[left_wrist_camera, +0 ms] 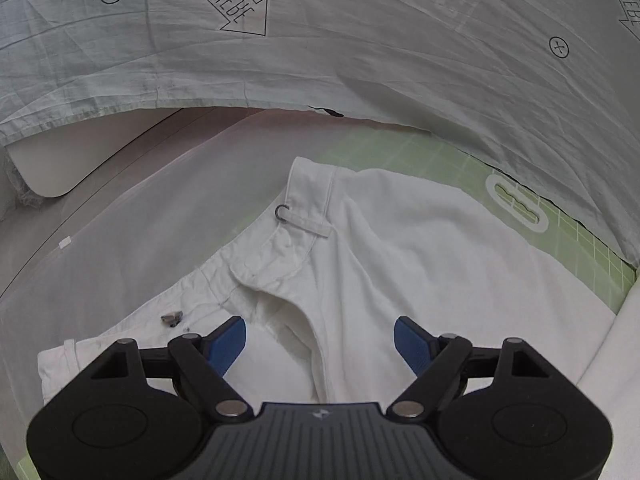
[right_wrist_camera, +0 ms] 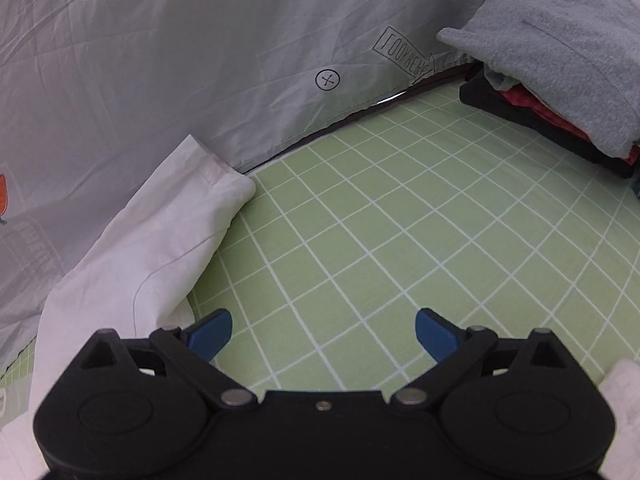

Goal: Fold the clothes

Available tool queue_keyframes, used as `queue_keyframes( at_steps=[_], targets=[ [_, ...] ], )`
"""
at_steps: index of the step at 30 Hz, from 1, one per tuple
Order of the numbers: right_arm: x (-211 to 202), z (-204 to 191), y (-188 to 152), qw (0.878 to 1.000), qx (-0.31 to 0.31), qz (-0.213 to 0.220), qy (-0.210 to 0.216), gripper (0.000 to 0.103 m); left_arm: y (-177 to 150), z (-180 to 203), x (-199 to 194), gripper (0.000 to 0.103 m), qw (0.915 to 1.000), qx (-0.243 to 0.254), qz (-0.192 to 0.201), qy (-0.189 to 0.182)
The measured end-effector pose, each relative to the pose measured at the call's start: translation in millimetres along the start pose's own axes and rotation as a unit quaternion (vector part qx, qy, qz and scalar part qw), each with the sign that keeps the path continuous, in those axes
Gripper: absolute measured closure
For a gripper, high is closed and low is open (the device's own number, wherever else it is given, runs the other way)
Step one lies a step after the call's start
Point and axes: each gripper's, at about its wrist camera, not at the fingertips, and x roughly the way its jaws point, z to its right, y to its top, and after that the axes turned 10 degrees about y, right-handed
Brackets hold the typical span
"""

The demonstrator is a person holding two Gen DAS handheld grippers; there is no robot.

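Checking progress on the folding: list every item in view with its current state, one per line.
white trousers: lying crumpled on the mat, not yet folded, waist fastening open
white trouser leg: stretched along the sheet's edge
left gripper: open, above the trousers, holding nothing
right gripper: open, over bare mat, holding nothing
stack of clothes: folded, piled, grey garment on top
green grid mat: flat
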Motion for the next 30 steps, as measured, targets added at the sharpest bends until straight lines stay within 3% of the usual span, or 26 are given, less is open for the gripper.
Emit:
queue_keyframes(
  at_steps=[7,11,14,15,17,19,21,26,30],
  targets=[
    [56.6,-22.3,13.2,0.995,0.086,0.005,0.04,0.003,62.6,32.7,74.1,0.018,0.9983,0.053,0.024,0.005],
    [80.5,-37.5,20.0,0.992,0.108,0.008,0.061,0.003,74.5,37.2,95.0,0.018,0.9965,0.077,0.021,-0.024],
    [94.4,-50.9,25.2,0.993,0.103,-0.001,0.053,0.005,72.8,37.1,98.6,0.021,0.9948,0.082,0.038,-0.047],
    [98.9,-55.5,26.6,0.994,0.098,-0.007,0.051,0.01,72.0,37.2,99.5,0.023,0.9944,0.085,0.04,-0.049],
    [105.5,-64.7,28.3,0.996,0.079,-0.021,0.048,0.031,70.7,36.3,100.0,0.047,0.9935,0.089,0.045,-0.056],
    [103.9,-73.5,30.0,0.997,0.055,-0.018,0.058,0.078,69.6,34.5,98.8,0.071,0.9931,0.085,0.049,-0.065],
    [89.2,-85.1,32.9,0.999,0.016,0.014,0.047,0.093,67.8,36.0,95.7,0.079,0.992,0.092,0.057,-0.065],
    [29.3,-104.8,45.8,0.993,-0.085,0.081,0.022,0.099,70.9,38.0,86.6,0.084,0.9866,0.128,0.1,-0.014],
    [-15.5,-98.4,54.9,0.986,-0.115,0.117,0.0,0.099,93.5,6.2,87.8,0.084,0.9913,0.069,0.108,0.03]
  ],
)
